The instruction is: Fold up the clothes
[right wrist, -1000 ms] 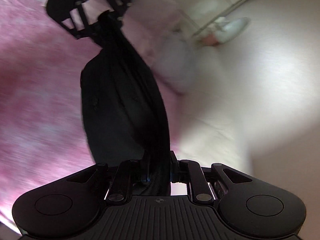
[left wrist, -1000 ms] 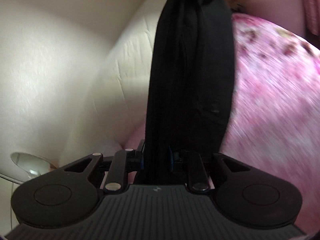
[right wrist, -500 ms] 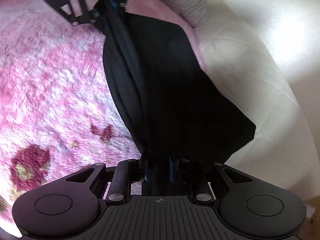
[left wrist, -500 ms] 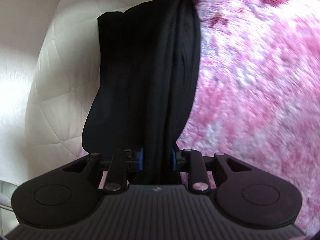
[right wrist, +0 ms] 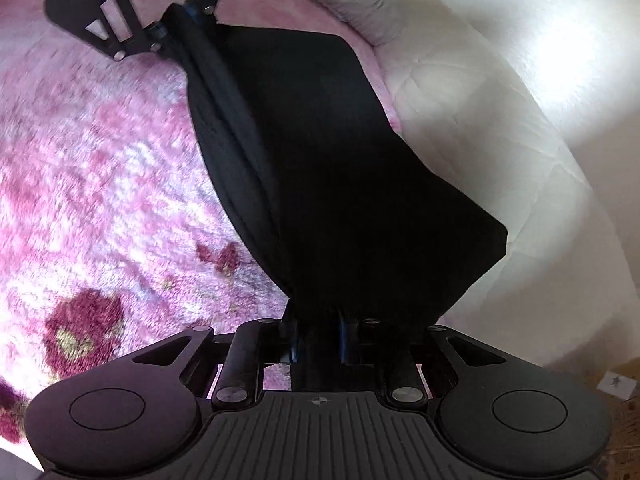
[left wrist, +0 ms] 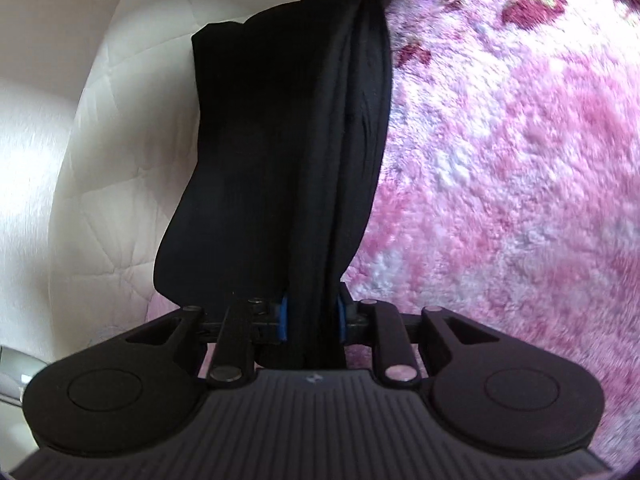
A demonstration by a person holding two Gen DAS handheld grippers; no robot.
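A black garment (left wrist: 288,152) is stretched between my two grippers over a pink flowered blanket (left wrist: 500,160). My left gripper (left wrist: 311,316) is shut on one bunched end of it. My right gripper (right wrist: 318,338) is shut on the other end. In the right wrist view the black garment (right wrist: 320,168) runs up to the left gripper (right wrist: 172,28) at the top left. The cloth's loose side hangs over the bed's edge. The right gripper is barely seen at the top of the left wrist view.
The fluffy pink blanket (right wrist: 100,184) covers the bed. A white quilted mattress side (right wrist: 500,152) borders it, also in the left wrist view (left wrist: 132,168). A grey pillow (right wrist: 352,0) lies at the far end. Wooden floor (right wrist: 624,412) shows at the lower right.
Both grippers have swung down over the bed with the garment held between them. The cloth has spread wider and now hangs partly over the mattress edge.
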